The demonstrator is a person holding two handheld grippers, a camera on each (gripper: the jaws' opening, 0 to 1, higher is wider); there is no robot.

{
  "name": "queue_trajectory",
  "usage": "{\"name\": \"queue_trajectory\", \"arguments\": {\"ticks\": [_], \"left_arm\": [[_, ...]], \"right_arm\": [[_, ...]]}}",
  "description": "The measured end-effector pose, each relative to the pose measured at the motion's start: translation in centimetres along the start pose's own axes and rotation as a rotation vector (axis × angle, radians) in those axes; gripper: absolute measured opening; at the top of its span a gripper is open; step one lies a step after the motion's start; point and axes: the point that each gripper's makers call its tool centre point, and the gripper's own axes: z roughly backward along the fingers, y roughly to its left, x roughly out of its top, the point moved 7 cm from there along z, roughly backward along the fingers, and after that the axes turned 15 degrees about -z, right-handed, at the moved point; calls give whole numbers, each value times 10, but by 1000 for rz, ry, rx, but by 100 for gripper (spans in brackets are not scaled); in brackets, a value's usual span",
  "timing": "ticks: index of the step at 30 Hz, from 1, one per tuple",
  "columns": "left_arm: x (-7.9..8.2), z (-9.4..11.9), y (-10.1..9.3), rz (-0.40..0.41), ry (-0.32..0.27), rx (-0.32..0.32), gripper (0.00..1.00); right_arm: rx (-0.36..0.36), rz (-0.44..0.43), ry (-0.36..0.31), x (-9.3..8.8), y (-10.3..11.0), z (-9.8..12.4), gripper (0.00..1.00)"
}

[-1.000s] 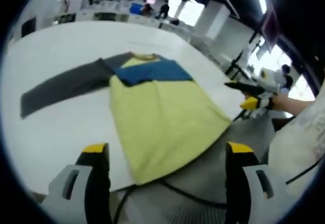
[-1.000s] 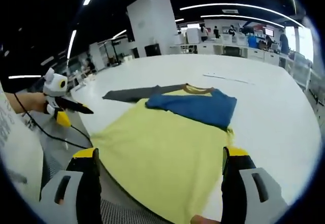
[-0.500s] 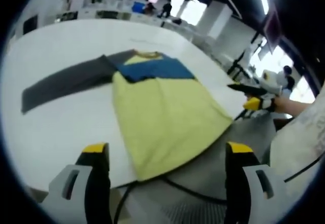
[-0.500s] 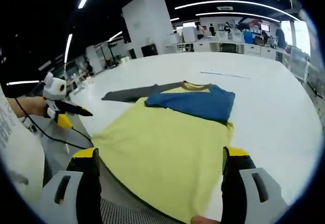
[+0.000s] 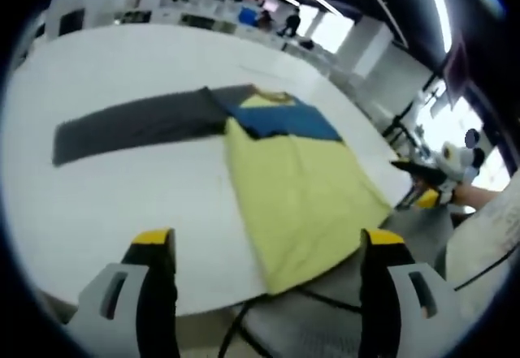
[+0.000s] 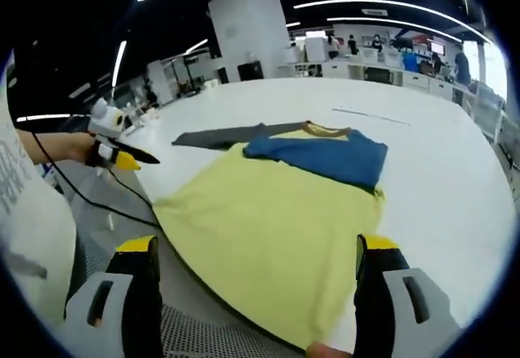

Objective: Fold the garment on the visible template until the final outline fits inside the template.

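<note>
Garment: long-sleeved yellow cloth shirt w/ tan collar, lying flat on the white table; in right gripper view same shirt spreads across the near table edge, hem toward the camera.
Blue sleeve: blue cloth sleeve folded over the chest, just below the collar; in left gripper view it's the blue band across the top of the yellow body.
Grey sleeve: dark grey cloth sleeve stretched straight out flat from the shoulder, away from the body; right gripper view shows it as a thin strip past the collar.
Hem: near corner of the yellow body sits at the table edge in both views; can't tell if it overhangs.
Template: no outline to make out on the tabletop; too blurred to say.
Left gripper: own yellow-tipped jaws wide apart at bottom of left gripper view, nothing between them, off the table edge. Also seen in right gripper view, held in a hand at far left, well apart from shirt; black cable trails down from it.
Right gripper: own jaws wide apart, nothing held, above the hem end. Seen from left gripper view at far right, beside the table edge.
Writing: no brand or label legible on shirt or grippers.
Background: big open room, ceiling strip lights, desks and people far off.
</note>
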Motion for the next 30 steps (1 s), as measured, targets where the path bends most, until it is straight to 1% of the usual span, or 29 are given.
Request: {"name": "queue_trajectory", "arguments": {"ticks": [3,5,6,8,9,10,11,12,13,16,19,21,22,23,24,26,27,28,30], "left_arm": [[7,2,13,26,-35,35,91],[8,2,26,52,-55,72,90],[8,3,34,62,-63,105,90],[8,4,48,46,-58,167,88],[8,6,58,35,-67,209,88],[8,6,66,46,-79,236,88],[8,8,75,76,-91,274,89],[8,9,81,97,-101,292,89],[10,12,89,119,-129,322,89],[14,20,101,148,-176,394,92],[14,23,111,188,-194,433,91],[13,25,118,189,-186,461,91],[13,26,123,172,-177,488,90],[13,26,125,171,-181,496,90],[13,26,131,176,-199,514,89],[12,23,138,195,-195,510,86],[10,19,141,222,-187,502,85],[11,17,145,229,-189,499,84],[11,15,151,230,-197,511,84]], "right_arm": [[-7,-6,-2,1,-1,1,100],[-11,-10,-5,2,-2,2,100],[-13,-11,-3,2,-3,2,100],[-16,-9,3,1,-3,3,100],[-17,-8,6,1,-3,3,100],[-19,-8,9,0,-4,4,100],[-20,-10,11,-1,-4,5,100],[-22,-12,13,-1,-5,6,100],[-25,-12,15,-2,-5,7,100],[-35,-19,16,-3,-7,11,100],[-43,-24,19,-4,-8,12,100],[-47,-25,25,-5,-8,12,100],[-47,-25,25,-5,-8,12,100],[-48,-25,26,-5,-8,12,100],[-47,-25,26,-5,-8,13,100],[-53,-17,26,-4,-7,14,100],[-52,-12,24,-4,-6,14,100],[-51,-11,23,-4,-6,14,100],[-54,-8,24,-3,-5,16,100]]}}
